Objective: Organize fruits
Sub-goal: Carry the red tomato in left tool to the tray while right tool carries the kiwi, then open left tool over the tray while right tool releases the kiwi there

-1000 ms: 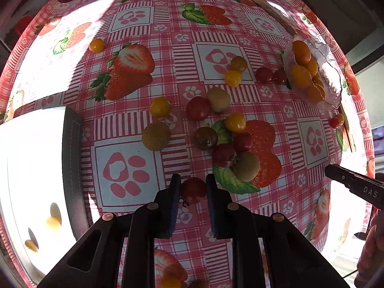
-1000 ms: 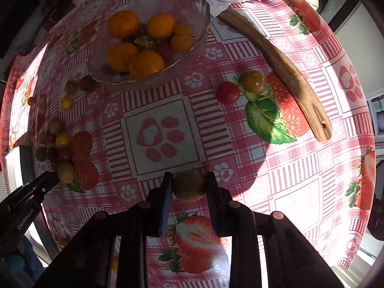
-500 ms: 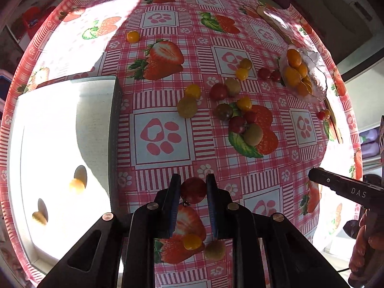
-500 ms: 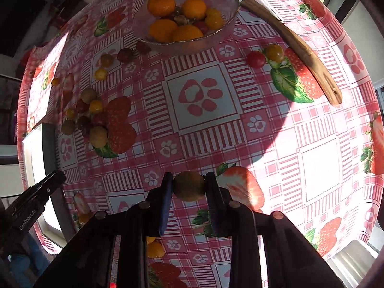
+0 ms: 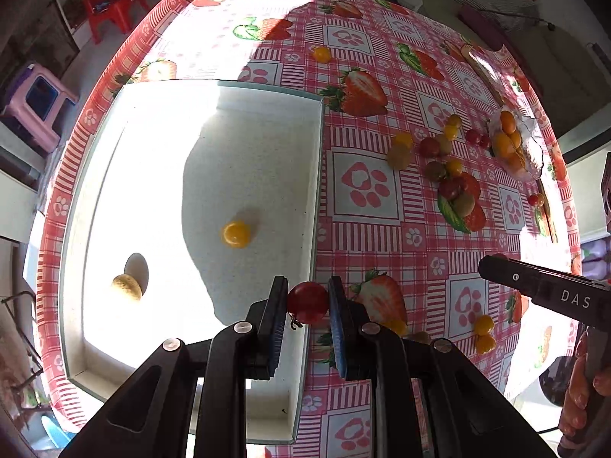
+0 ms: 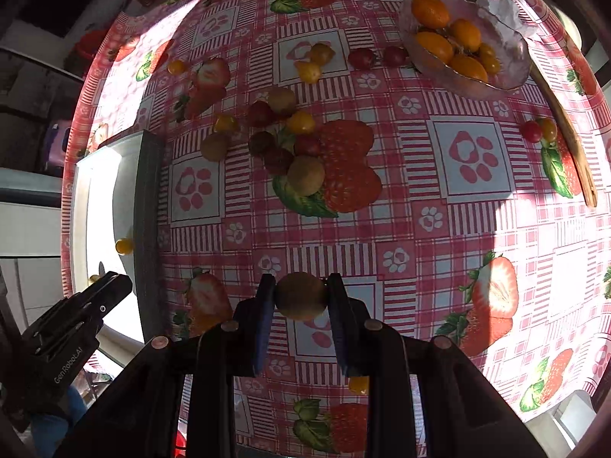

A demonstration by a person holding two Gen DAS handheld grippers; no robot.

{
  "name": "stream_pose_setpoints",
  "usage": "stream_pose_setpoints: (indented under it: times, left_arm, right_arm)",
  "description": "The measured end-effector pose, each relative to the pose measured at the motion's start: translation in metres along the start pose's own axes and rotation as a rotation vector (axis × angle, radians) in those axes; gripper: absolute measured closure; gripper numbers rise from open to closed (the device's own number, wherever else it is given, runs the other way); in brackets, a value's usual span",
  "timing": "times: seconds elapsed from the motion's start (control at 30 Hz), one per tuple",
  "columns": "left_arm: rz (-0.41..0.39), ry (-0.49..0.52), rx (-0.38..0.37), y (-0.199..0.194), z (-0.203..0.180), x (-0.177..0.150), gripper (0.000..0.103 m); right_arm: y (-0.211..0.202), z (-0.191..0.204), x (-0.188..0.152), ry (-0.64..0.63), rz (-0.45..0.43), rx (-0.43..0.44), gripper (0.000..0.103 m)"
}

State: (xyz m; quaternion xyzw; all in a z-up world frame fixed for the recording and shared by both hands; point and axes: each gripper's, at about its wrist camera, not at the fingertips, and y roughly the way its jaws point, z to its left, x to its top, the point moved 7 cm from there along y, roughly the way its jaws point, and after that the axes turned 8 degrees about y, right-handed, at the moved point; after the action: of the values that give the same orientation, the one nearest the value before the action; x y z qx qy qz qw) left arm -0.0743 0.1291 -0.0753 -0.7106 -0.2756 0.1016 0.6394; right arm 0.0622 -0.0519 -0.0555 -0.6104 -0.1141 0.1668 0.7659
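Two fruits in white tray (image 5: 191, 87); oranges in glass bowl (image 6: 511, 72).

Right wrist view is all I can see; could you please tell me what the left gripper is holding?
Observer: The left gripper is shut on a small red tomato.
Operator: Thank you. Is it over the white tray?
Observer: It hangs right above the tray's right wall, not clearly inside.
Operator: What lies in the tray?
Observer: A yellow tomato near the middle and a pale brown fruit toward the left wall, apart from each other.
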Motion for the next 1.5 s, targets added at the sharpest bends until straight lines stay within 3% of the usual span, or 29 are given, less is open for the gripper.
stream_pose_setpoints:
  times: [0.3,0.67,0.87,1.23,1.37,1.43,1.47,1.5]
  left_arm:
    - [0.003,-0.118,0.065,-0.01,0.067,-0.016,0.08]
    - [0.031,-0.188,0.136,0.002,0.12,-0.031,0.08]
    - [0.049,-0.175,0.15,0.013,0.126,-0.035,0.08]
    - [0.065,-0.139,0.174,0.021,0.123,-0.032,0.08]
    - [0.073,-0.118,0.185,0.02,0.122,-0.03,0.079]
    - [0.08,-0.117,0.2,0.02,0.122,-0.03,0.068]
    - [0.074,-0.12,0.206,0.019,0.124,-0.03,0.045]
    - [0.058,-0.123,0.218,0.016,0.126,-0.029,0.037]
  right_arm:
    - [0.037,0.103,0.001,-0.136,0.04,0.042,0.073]
    - [0.069,0.188,-0.016,-0.269,0.093,0.073,0.073]
    - [0.096,0.206,-0.024,-0.315,0.136,0.046,0.073]
    - [0.122,0.202,-0.025,-0.34,0.174,-0.014,0.072]
    - [0.124,0.211,-0.026,-0.345,0.183,0.003,0.056]
    - [0.122,0.215,-0.024,-0.34,0.181,0.018,0.049]
    - [0.117,0.218,-0.024,-0.338,0.174,0.027,0.046]
    - [0.113,0.22,-0.023,-0.336,0.167,0.038,0.039]
